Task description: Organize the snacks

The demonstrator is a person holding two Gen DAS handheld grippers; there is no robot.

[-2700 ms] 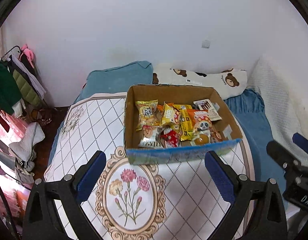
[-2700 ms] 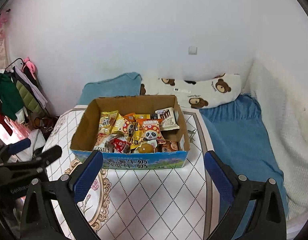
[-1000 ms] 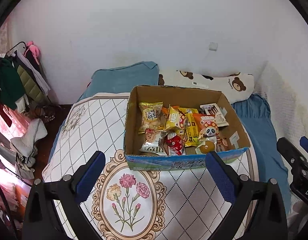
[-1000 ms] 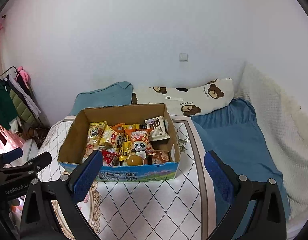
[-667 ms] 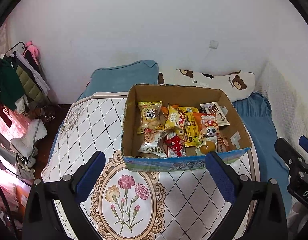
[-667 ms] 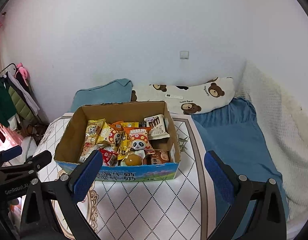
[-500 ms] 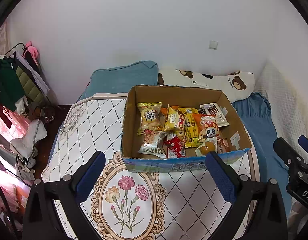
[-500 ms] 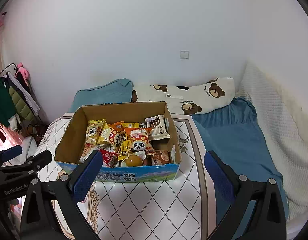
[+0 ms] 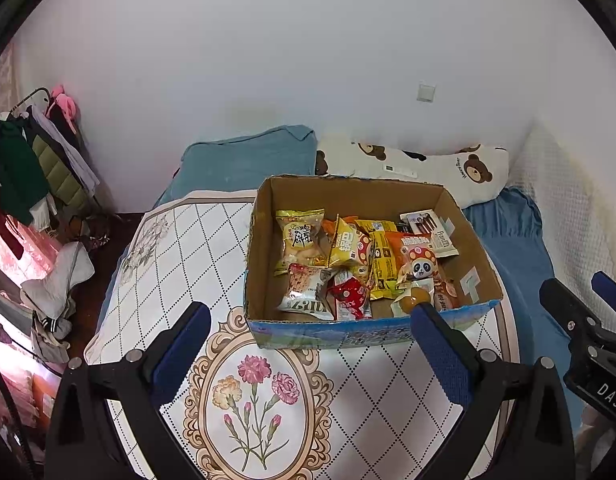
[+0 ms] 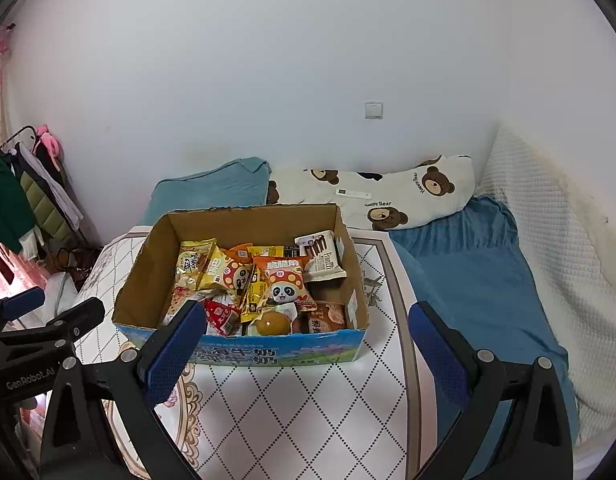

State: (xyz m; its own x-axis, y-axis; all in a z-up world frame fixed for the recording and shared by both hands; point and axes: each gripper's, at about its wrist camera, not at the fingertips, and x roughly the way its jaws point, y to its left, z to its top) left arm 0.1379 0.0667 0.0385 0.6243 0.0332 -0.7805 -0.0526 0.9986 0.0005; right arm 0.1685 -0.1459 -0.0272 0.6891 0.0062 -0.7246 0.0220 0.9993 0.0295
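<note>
A shallow cardboard box (image 9: pixel 264 240) (image 10: pixel 148 272) with a blue printed front sits on a quilted floral mat on the bed. Several snack packets fill it: a yellow cracker bag (image 9: pixel 300 238), a panda packet (image 9: pixel 417 258) (image 10: pixel 282 280), a red packet (image 9: pixel 349 296), a chocolate-stick pack (image 10: pixel 319 256) and a round yellow jelly cup (image 10: pixel 272 324). My left gripper (image 9: pixel 309 350) hovers open in front of the box, empty. My right gripper (image 10: pixel 304 350) is open too, held above the box's front wall with nothing between its fingers.
A blue pillow (image 9: pixel 248 160) and a bear-print pillow (image 10: pixel 387 196) with a white remote (image 10: pixel 353 193) lie behind the box against the wall. A blue blanket (image 10: pixel 467 264) lies to the right. A clothes rack (image 9: pixel 24 160) stands left of the bed.
Both grippers have drifted slightly, so the box sits a little differently in each view. Nothing was grasped or moved; both stay open.
</note>
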